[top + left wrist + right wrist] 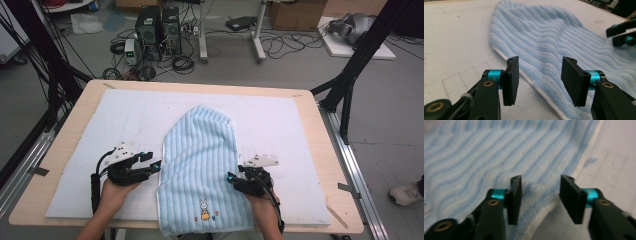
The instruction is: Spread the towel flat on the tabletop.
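My right gripper view is blurred, so I can't read the weave there, and the high view cuts the towel's [202,165] near edge off close to the table's [60,200] front lip. Both of my forearms are cropped at the bottom of that view.

I count one light blue striped towel with a small rabbit patch [204,209], two grippers and one white foam mat [90,145].

The towel lies folded to a rounded point at its far end, in the middle of the mat. My left gripper [156,165] sits at its left edge, jaws apart with nothing pinched; the white hem runs between them. My right gripper [231,177] is at the right edge, likewise released, its jaws straddling the hem without pressing.

The mat covers a pale wooden table. Beyond it is grey floor with cables, two computer towers [159,30] and cardboard boxes [295,12].
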A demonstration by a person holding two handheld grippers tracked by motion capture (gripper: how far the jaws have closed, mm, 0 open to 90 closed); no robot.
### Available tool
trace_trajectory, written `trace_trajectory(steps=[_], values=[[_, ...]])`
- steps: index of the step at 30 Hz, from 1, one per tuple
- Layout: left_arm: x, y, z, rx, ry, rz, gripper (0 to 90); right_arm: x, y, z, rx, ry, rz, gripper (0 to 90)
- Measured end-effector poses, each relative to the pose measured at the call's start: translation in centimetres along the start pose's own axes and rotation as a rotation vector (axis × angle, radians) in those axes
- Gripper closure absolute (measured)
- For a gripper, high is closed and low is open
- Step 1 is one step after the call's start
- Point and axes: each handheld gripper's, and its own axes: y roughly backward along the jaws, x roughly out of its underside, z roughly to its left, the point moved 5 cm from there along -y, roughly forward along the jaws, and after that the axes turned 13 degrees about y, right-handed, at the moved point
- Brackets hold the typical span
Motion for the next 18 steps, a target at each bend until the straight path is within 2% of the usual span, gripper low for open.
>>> trace_trajectory(steps=[1, 2, 4, 5, 10, 14, 18], values=[[0.0, 0.1, 0.1, -0.003, -0.002, -0.002, 48.5, 0.2, -0.5, 0.2, -0.002, 0.017, 0.027, 58.5], [0.0, 0.1, 0.3, -0.006, -0.001, -0.003, 48.5, 0.3, -0.5, 0.3, 0.016, 0.045, 0.028, 64.9], [0.0, 0.3, 0.5, -0.010, 0.008, -0.007, 48.5, 0.2, -0.2, 0.3, -0.006, 0.058, 0.044, 79.3], [-0.1, 0.4, 0.6, -0.012, 0.009, -0.009, 48.6, 0.3, -0.1, 0.4, -0.022, 0.063, 0.047, 83.4], [-0.3, 0.9, 1.0, -0.017, 0.017, -0.023, 48.8, 0.7, 0.9, 0.6, -0.032, 0.086, 0.074, 85.0], [-0.4, 1.0, 1.4, -0.023, 0.025, -0.025, 49.0, 1.7, 2.6, 1.0, -0.058, 0.112, 0.098, 84.9], [-0.4, 0.8, 1.4, -0.021, 0.029, -0.024, 48.9, 2.0, 3.4, 1.2, -0.076, 0.116, 0.090, 84.8]])
